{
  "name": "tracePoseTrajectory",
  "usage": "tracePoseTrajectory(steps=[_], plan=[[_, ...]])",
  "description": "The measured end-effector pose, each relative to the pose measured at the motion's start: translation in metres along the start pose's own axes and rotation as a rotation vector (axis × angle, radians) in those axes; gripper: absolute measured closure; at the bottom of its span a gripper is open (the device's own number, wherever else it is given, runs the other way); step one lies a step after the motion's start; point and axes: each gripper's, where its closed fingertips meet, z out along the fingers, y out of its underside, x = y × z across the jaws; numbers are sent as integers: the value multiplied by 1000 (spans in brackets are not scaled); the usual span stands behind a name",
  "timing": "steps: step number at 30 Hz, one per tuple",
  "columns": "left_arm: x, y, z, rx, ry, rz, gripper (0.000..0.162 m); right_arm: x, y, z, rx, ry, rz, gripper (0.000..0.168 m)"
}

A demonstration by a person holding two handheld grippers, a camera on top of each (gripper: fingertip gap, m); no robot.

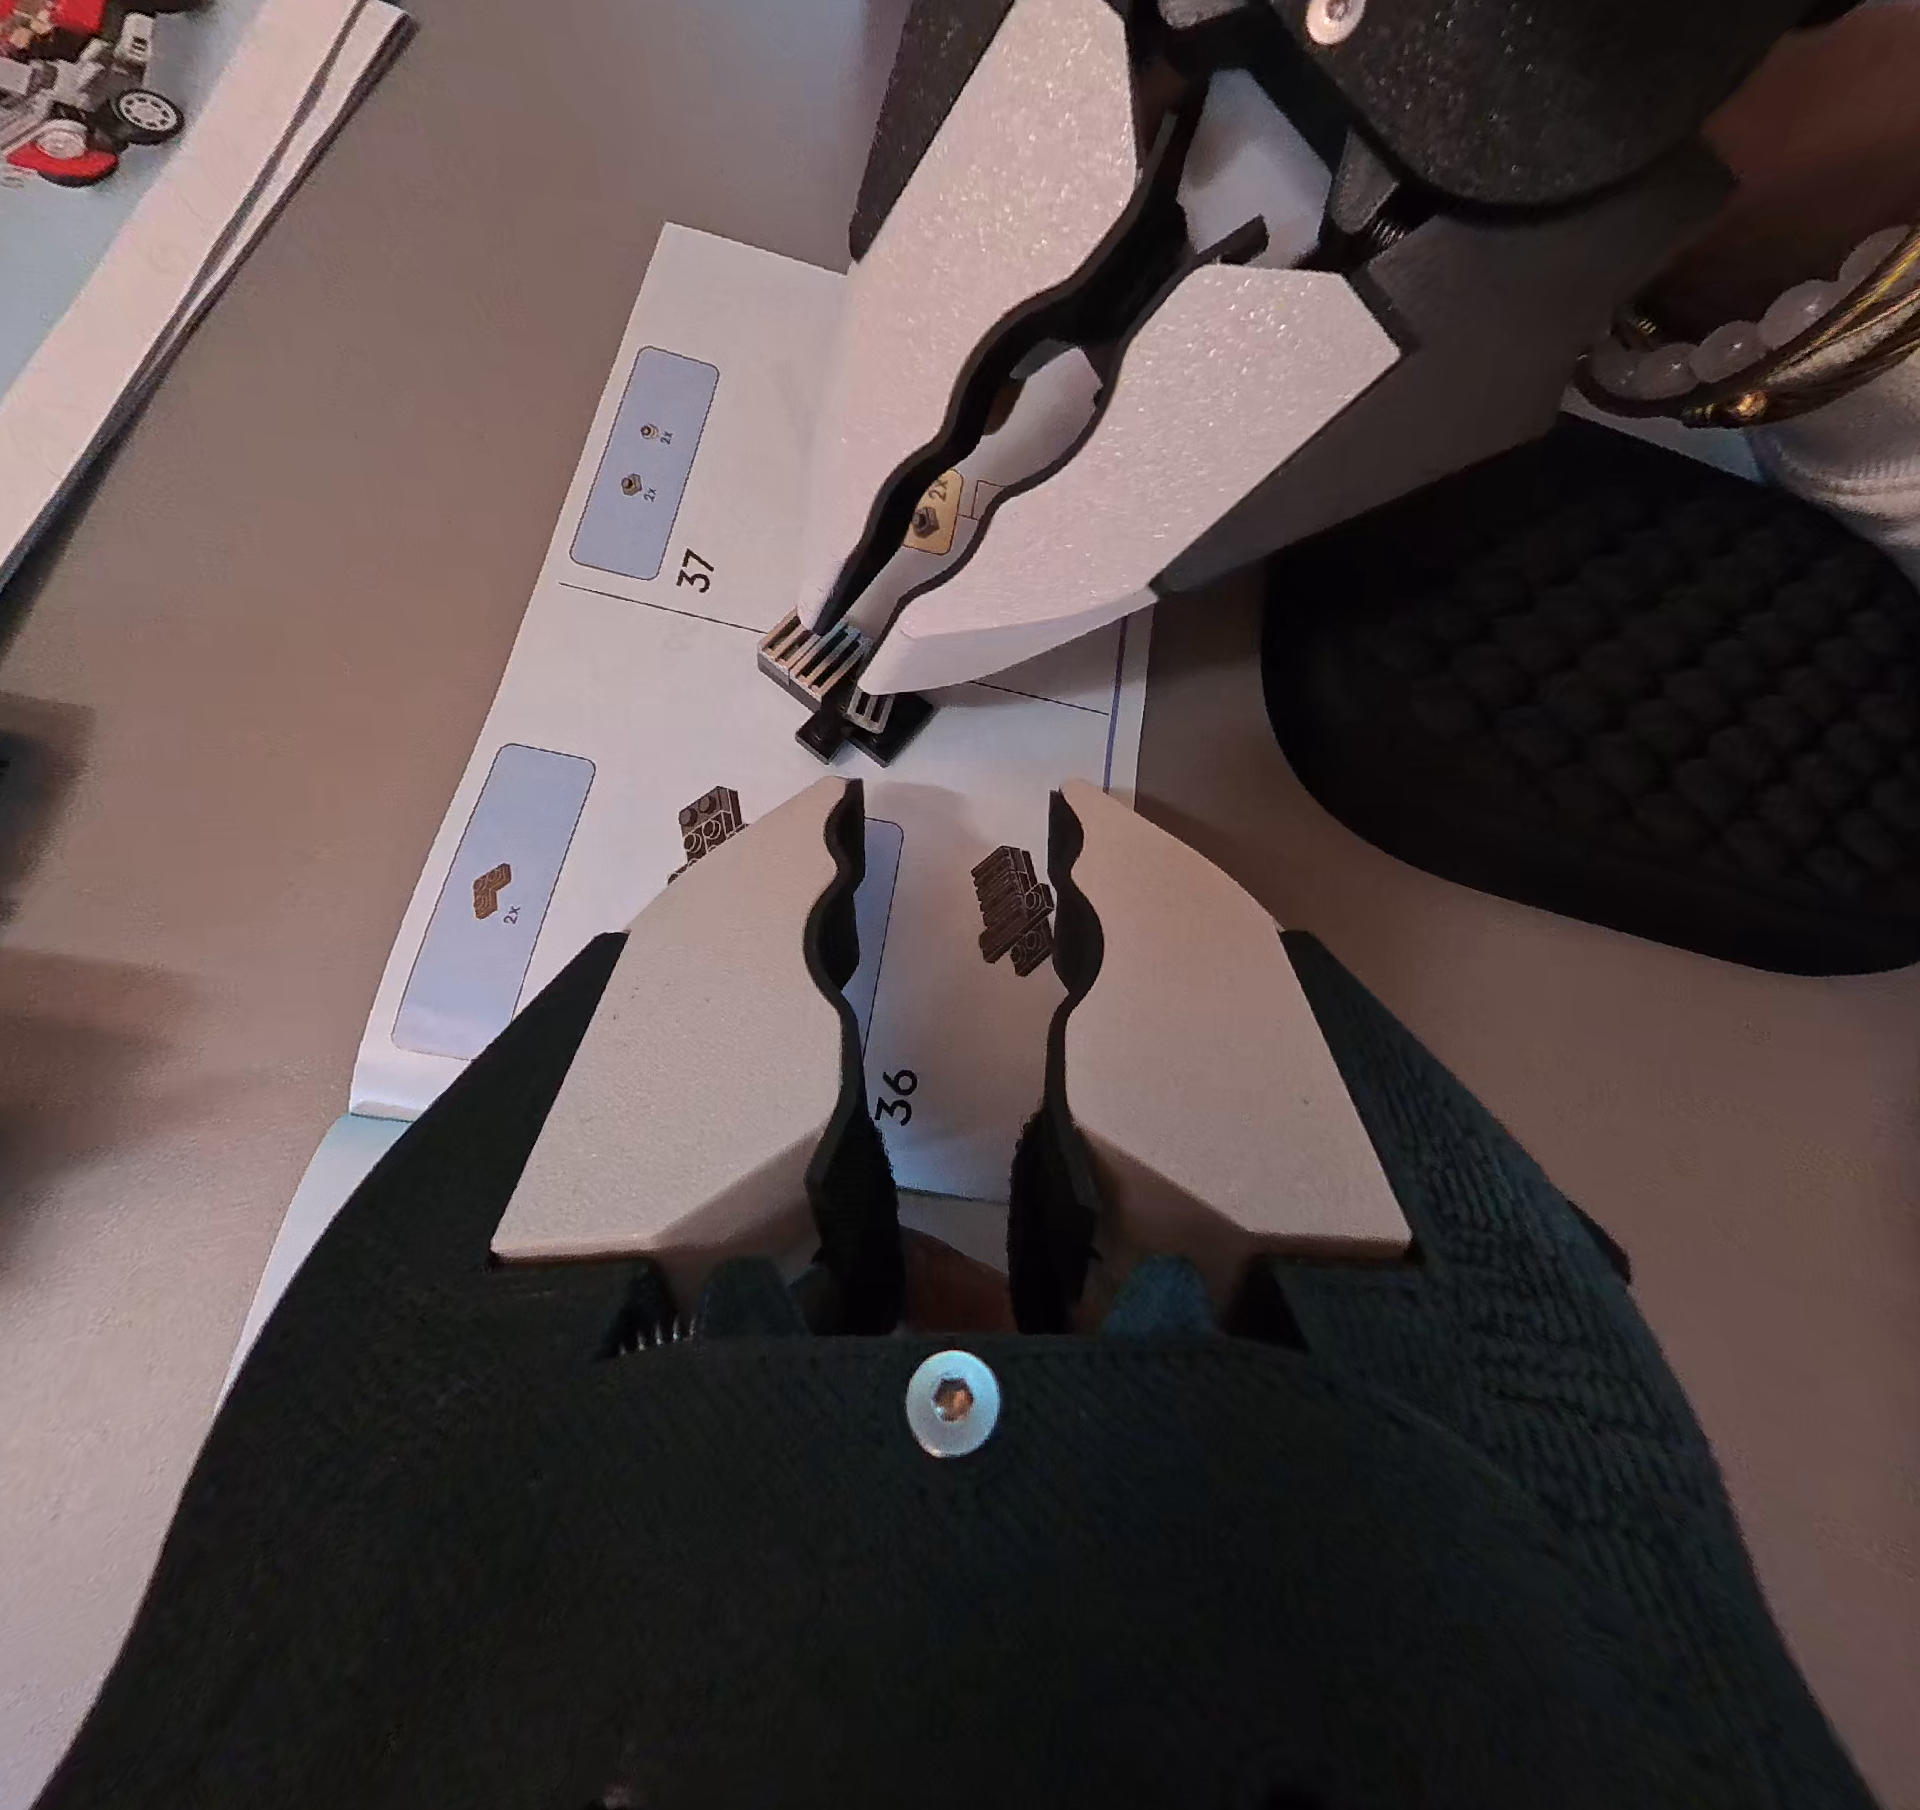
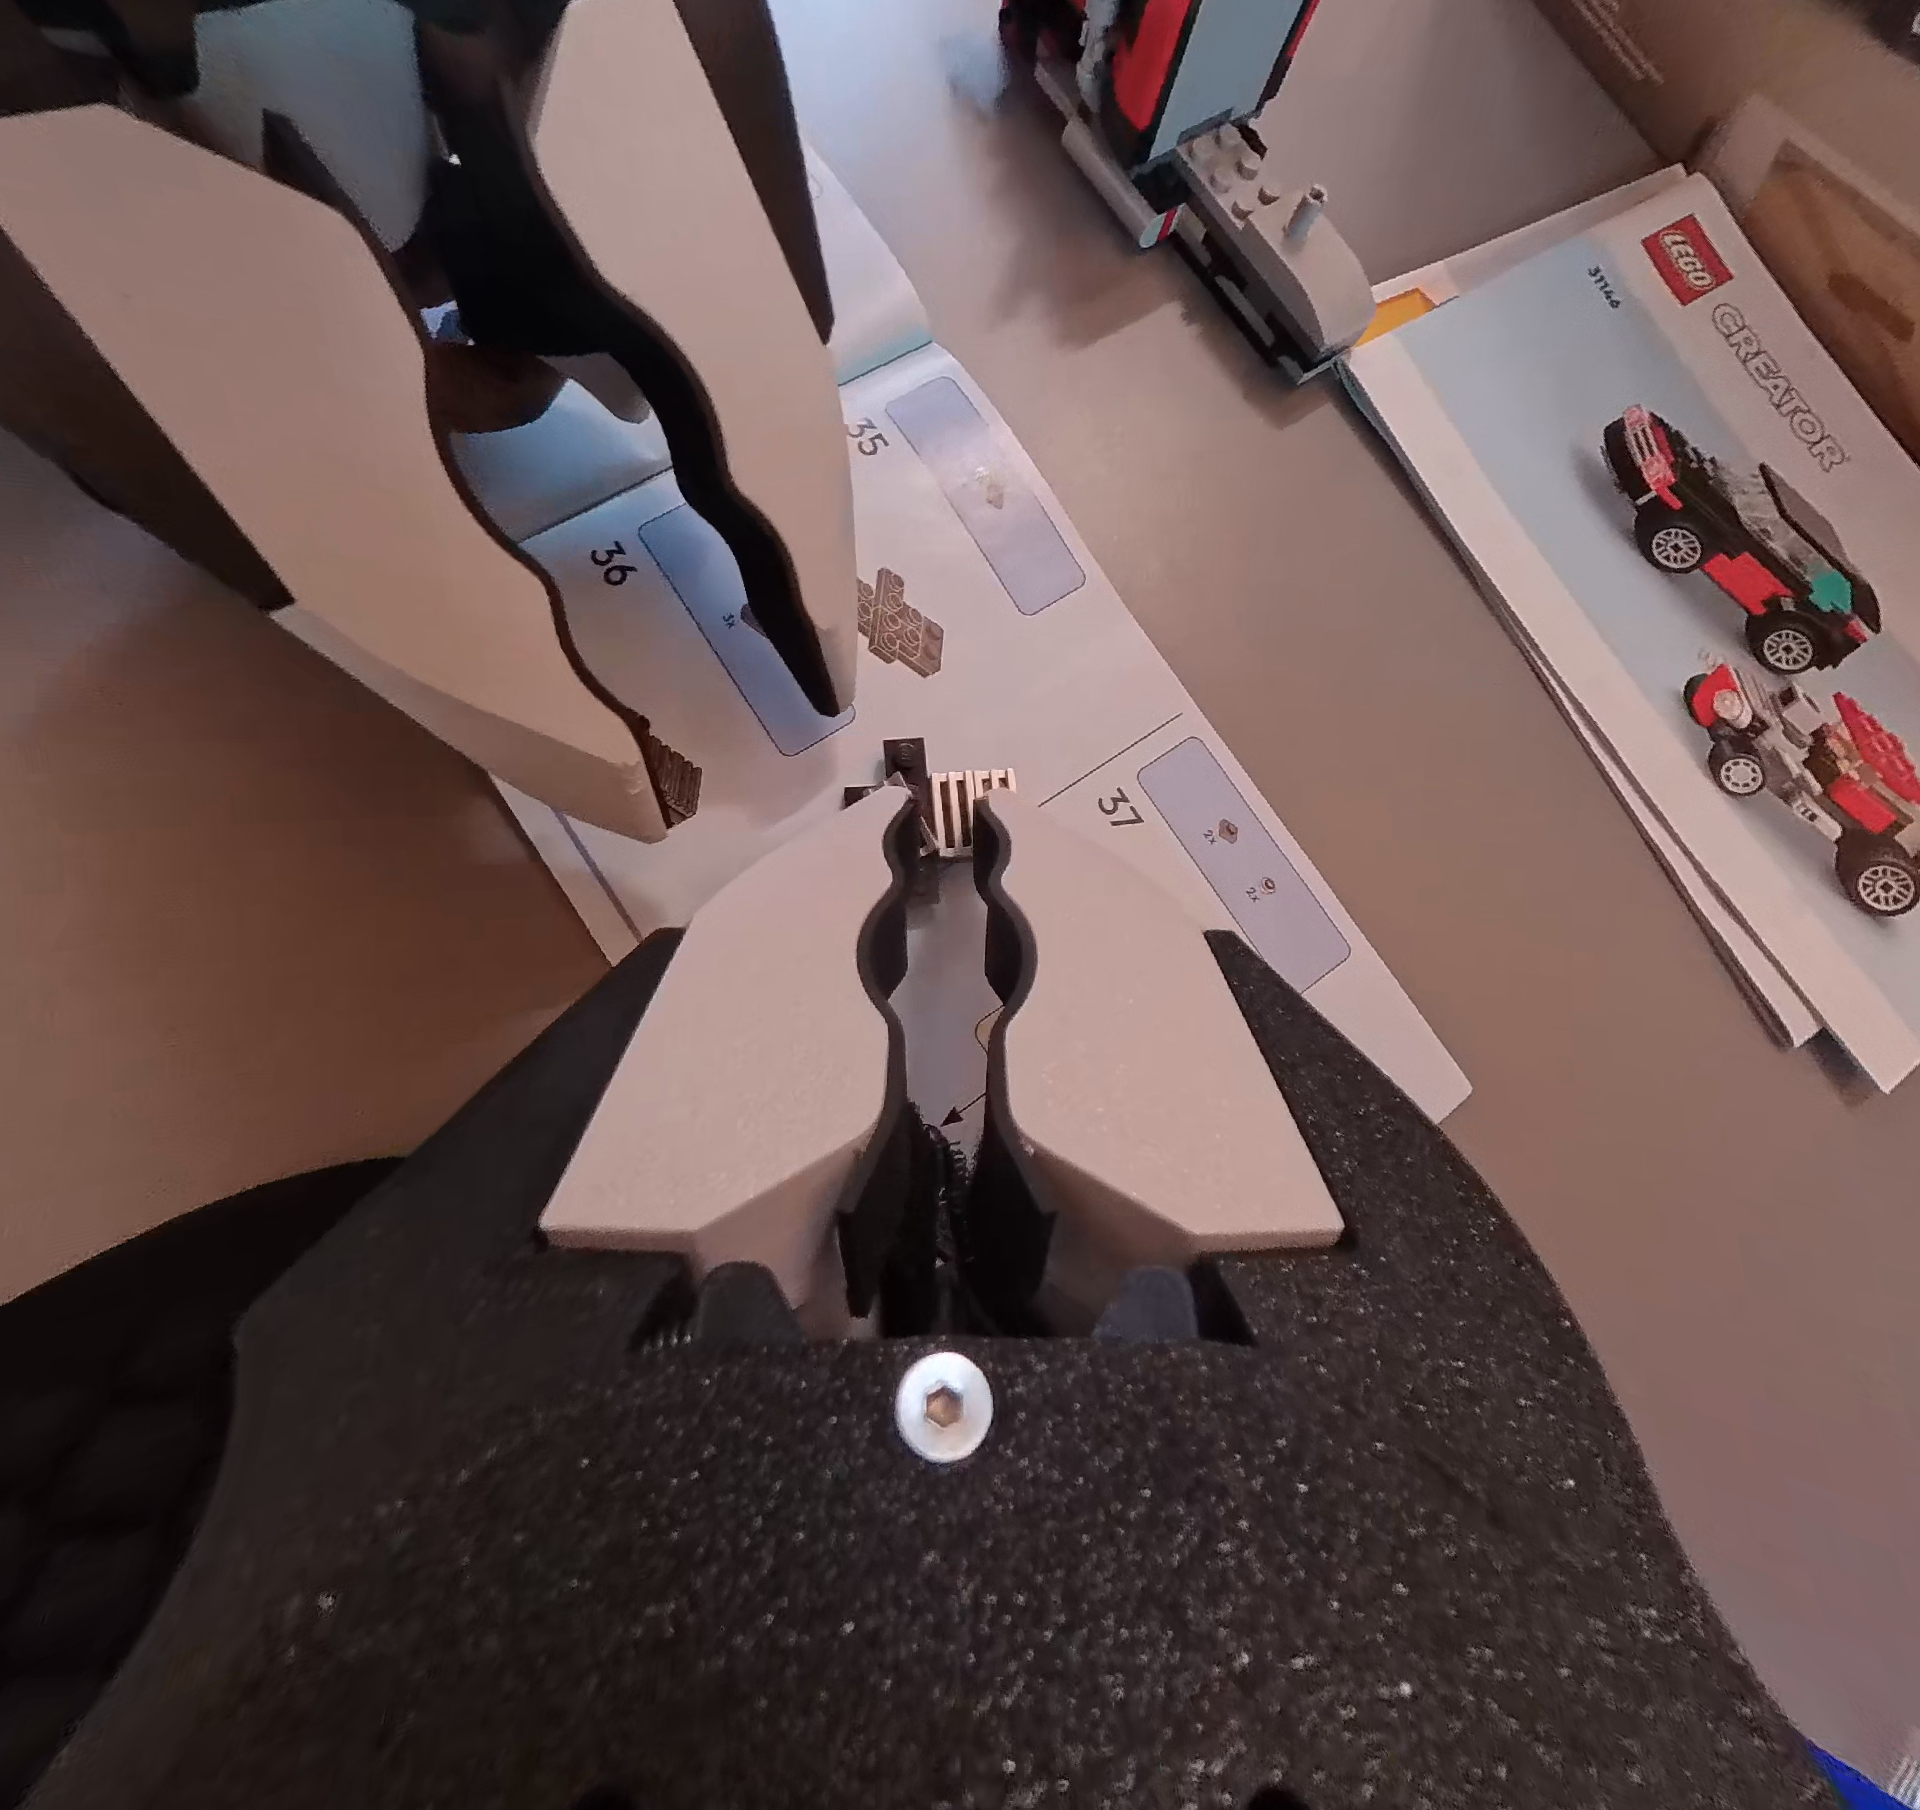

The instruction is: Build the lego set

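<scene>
A small lego assembly, light grey grille tiles point(image 1: 805, 657) on a black plate point(image 1: 826, 734), sits on the open instruction booklet point(image 1: 665, 680). My right gripper point(image 1: 857, 654) reaches in from the upper right and is shut on the grille tiles. In the right wrist view the right gripper point(image 2: 945, 810) pinches the grille tiles point(image 2: 971, 796), with the black plate point(image 2: 904, 758) just beyond. My left gripper point(image 1: 954, 799) is open and empty, its tips just short of the assembly. It also shows in the right wrist view point(image 2: 748, 752), at the upper left.
A partly built red, black and grey lego vehicle point(image 2: 1174, 98) stands on the grey table. Closed booklets point(image 2: 1683, 565) lie beside it and also show in the left wrist view point(image 1: 156, 150). A black textured pad point(image 1: 1610, 700) lies at right. A braceleted wrist point(image 1: 1766, 337) holds the right gripper. Both grippers' tips are close together, under 4 cm apart.
</scene>
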Motion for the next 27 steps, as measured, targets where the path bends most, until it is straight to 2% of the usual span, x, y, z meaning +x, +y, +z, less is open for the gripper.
tracePoseTrajectory(steps=[3, 7, 12, 19, 27], plan=[[-3, -1, 1, 1, -15, 3, 128, 1, 0, 1, -11, -1, 33, 159], [-14, -4, 3, -6, -57, 52, 117, 3, 1, 0, -15, -3, 82, 159], [-19, -6, 13, -59, -49, 128, 120, 4, 2, 0, -13, -22, 130, 158], [-17, -3, 19, -74, -26, 124, 128, 5, 2, 1, -33, -13, 141, 159], [-17, -3, 18, -62, -17, 117, 128, 0, 2, 3, -158, -72, 161, 165]])
